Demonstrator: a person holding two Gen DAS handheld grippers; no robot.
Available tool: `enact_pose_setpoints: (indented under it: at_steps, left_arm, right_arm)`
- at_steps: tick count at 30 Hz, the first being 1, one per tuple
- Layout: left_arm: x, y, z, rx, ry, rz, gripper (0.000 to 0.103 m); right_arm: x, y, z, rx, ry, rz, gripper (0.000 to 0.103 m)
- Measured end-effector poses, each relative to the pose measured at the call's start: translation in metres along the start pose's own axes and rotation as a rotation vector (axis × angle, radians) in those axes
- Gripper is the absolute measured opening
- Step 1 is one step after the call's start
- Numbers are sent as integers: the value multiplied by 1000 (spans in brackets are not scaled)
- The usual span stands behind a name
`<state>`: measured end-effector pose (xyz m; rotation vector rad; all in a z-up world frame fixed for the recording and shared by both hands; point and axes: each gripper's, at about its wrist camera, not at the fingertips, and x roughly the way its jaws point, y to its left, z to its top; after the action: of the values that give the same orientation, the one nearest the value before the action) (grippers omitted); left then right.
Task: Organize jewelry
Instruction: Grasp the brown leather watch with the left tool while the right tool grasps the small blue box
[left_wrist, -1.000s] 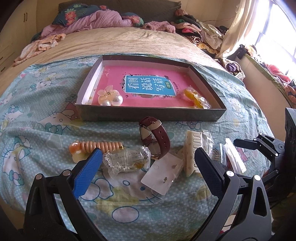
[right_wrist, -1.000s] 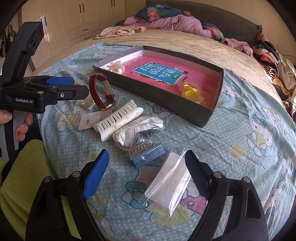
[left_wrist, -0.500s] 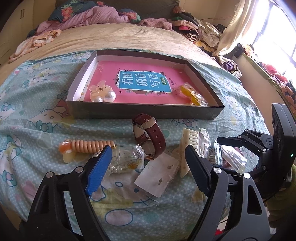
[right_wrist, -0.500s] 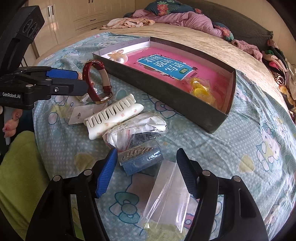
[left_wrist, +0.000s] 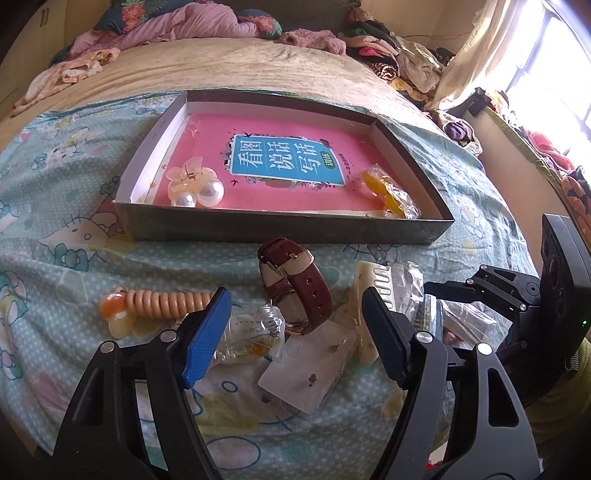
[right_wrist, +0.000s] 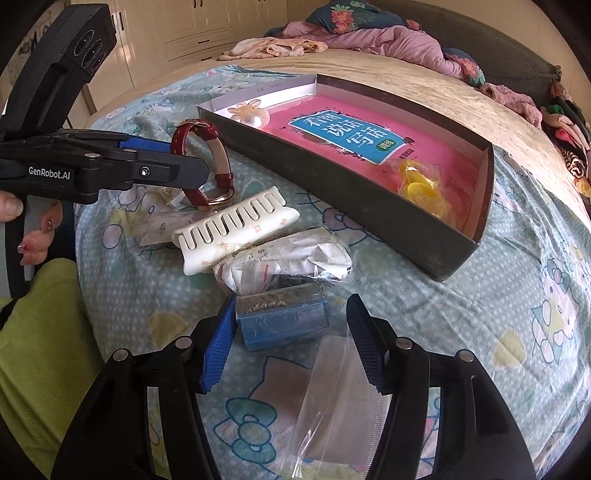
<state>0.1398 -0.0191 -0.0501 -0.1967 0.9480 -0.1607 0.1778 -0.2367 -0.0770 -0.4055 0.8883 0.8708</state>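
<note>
Both grippers closing over jewelry on bed
Left gripper (left_wrist: 295, 325) jaws half-wide around watch (left_wrist: 295, 291), untouched; right gripper (right_wrist: 291, 332) jaws narrower, left pad touching blue box (right_wrist: 282, 321); only left view shows spiral hair tie (left_wrist: 166, 301)

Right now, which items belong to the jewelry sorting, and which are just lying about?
Job:
box tray
pearl hair clip
watch
white claw clip
blue case
earring card

Lying about:
pink bedding
clothes pile
empty plastic bag

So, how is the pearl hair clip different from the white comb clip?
The pearl hair clip lies inside the tray; the white comb clip lies outside it, on the bedsheet. The pearl clip is small and translucent, with two pearls; the comb clip is long, opaque and toothed. Neither is gripped.
</note>
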Motion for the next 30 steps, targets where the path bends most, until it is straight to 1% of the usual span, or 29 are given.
enact_pose_setpoints:
  at_steps: [1,2,3,5,8,11,13,15,26,30]
  left_arm:
    - [2,1,1,-4,4,-3,61]
    - [3,1,1,-7,7,-6,60]
    - [4,1,1,-9,10,-8,59]
    - [7,1,2,-9,13,-11,58]
    - [9,2,4,-17,14,-16,52]
    - [12,3,6,-25,20,-26,39]
    - [13,2,8,-25,17,-30,18]
    - [12,1,8,-27,13,-45,9]
    - [-7,-9,20,7,-27,-76,6]
    - [-19,-12,29,26,-53,-69,5]
  right_arm:
    - [-1,1,0,-3,-2,12,54]
    - [-1,2,0,-5,-4,29,47]
    - [-2,3,0,-7,-6,43,43]
    - [-5,4,0,-2,-15,40,43]
    - [-12,2,-2,22,-37,37,43]
    - [-24,-3,-3,58,-76,28,43]
    - [-30,-7,-3,84,-97,17,43]
    - [-36,-10,-4,103,-115,2,43]
    - [-61,-23,-8,196,-180,-22,43]
    - [-71,-25,-5,212,-210,-30,43]
